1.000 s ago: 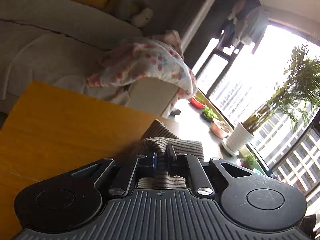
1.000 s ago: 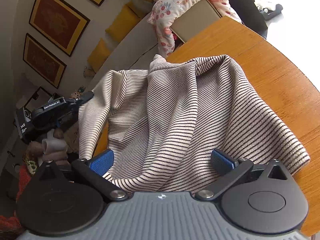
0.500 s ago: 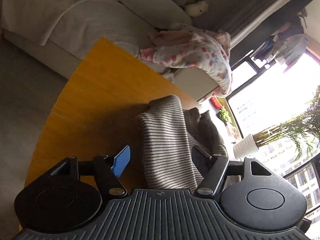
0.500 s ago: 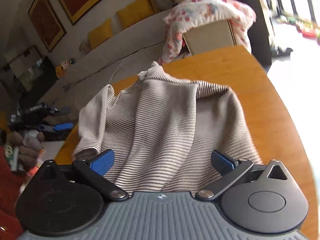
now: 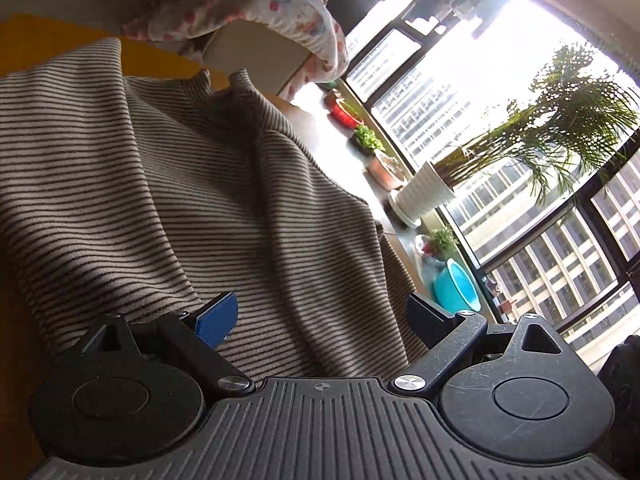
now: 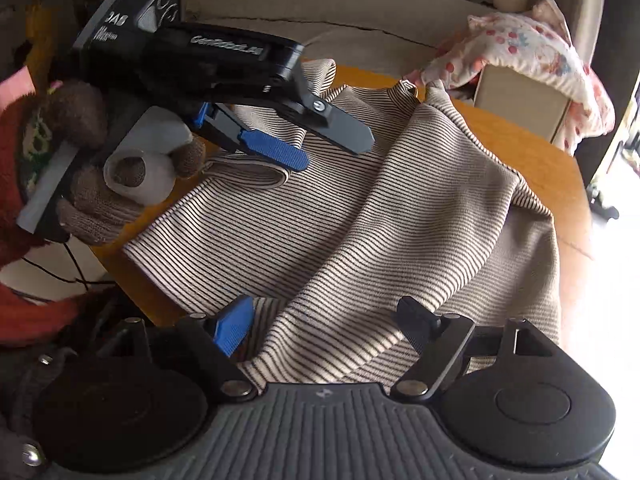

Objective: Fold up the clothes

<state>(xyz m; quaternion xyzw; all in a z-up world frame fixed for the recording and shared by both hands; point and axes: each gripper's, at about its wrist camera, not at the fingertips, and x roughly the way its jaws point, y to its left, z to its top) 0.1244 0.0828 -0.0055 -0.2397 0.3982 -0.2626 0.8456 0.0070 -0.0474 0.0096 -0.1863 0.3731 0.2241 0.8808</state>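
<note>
On the table [image 6: 532,148], one striped top [image 6: 360,216] is spread in loose folds, no longer pinched as it was a second ago. The left gripper [image 6: 332,148] is now released, its jaws apart above a sleeve, and is held by one gloved hand [image 6: 100,176]. The right gripper [image 6: 326,322] is likewise held wide, empty, over the near hem. One floral cloth [image 6: 528,48] is draped beyond.

A floral blanket [image 6: 532,48] drapes a box at upper right; a white potted palm [image 5: 424,196] stands by the window [image 5: 500,120].
</note>
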